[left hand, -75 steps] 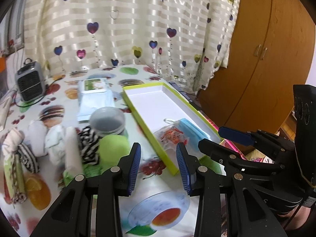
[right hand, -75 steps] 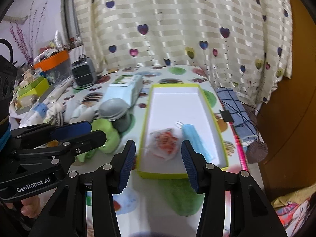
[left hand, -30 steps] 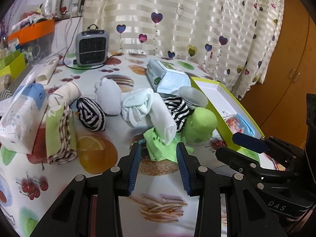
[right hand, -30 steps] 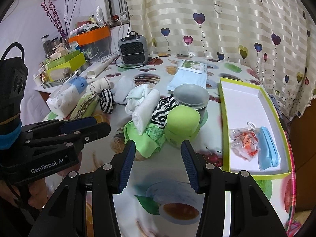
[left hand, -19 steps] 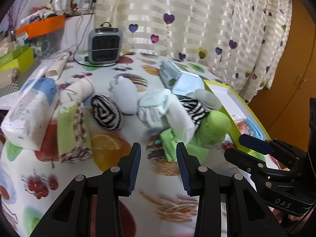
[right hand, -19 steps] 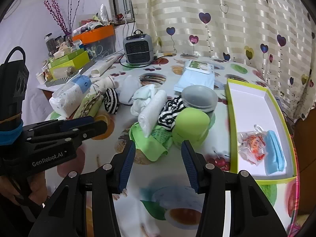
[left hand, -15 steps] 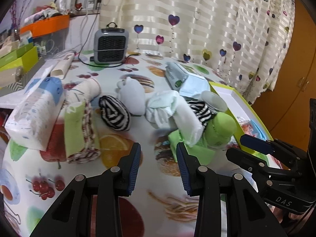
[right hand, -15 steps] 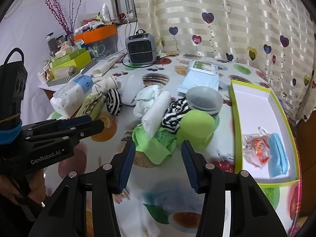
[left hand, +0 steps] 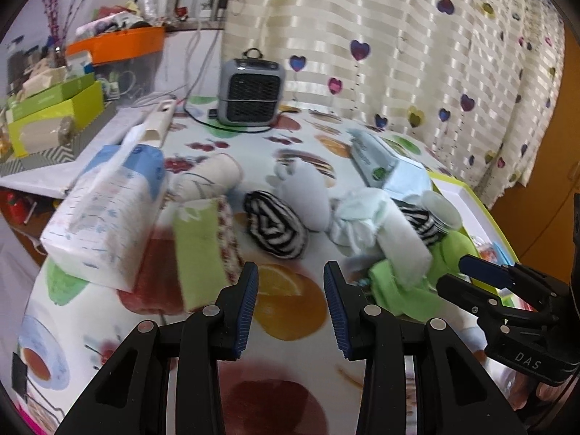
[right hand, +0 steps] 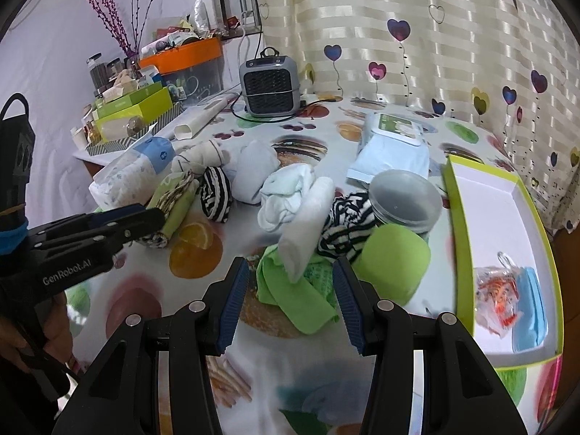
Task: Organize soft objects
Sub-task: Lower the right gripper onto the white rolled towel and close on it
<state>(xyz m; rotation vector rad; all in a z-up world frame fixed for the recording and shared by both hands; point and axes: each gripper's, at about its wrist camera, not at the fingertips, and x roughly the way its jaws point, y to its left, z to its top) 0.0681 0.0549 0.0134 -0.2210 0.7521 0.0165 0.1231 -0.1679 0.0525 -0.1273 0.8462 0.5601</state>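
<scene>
**Soft rolls heaped mid-table, both claws empty above the cloth**

Soft objects lie in a loose heap on the fruit-print tablecloth [right hand: 297,134]. In the right wrist view a white rolled towel [right hand: 308,224] leans across a green cloth [right hand: 290,290] at the centre, with a white bundle [right hand: 286,188] at its 11 o'clock and a zebra-striped cloth [right hand: 344,224] touching it at 3 o'clock. A green round cushion [right hand: 395,257] sits against that striped cloth, just below a grey lidded jar [right hand: 406,199]. Further toward 10 o'clock lie a striped black-and-white roll [right hand: 215,194], a pale grey sock ball [right hand: 253,166], a green-and-brown rolled cloth [right hand: 174,199] and a tissue pack [right hand: 127,174]. A wet-wipes pack [right hand: 391,145] rests at 1 o'clock, a small grey heater [right hand: 270,85] at 12.

The green-rimmed box [right hand: 456,224] stands at 3 o'clock; inside, at its near end, a blue face mask [right hand: 529,308] lies beside a clear packet [right hand: 493,297] with orange print.

The right gripper [right hand: 291,297] is released, its jaws standing apart over the green cloth, nothing between the pads. The left gripper [left hand: 290,304] is likewise released, jaws spread above an orange-slice print, below the striped roll.
</scene>
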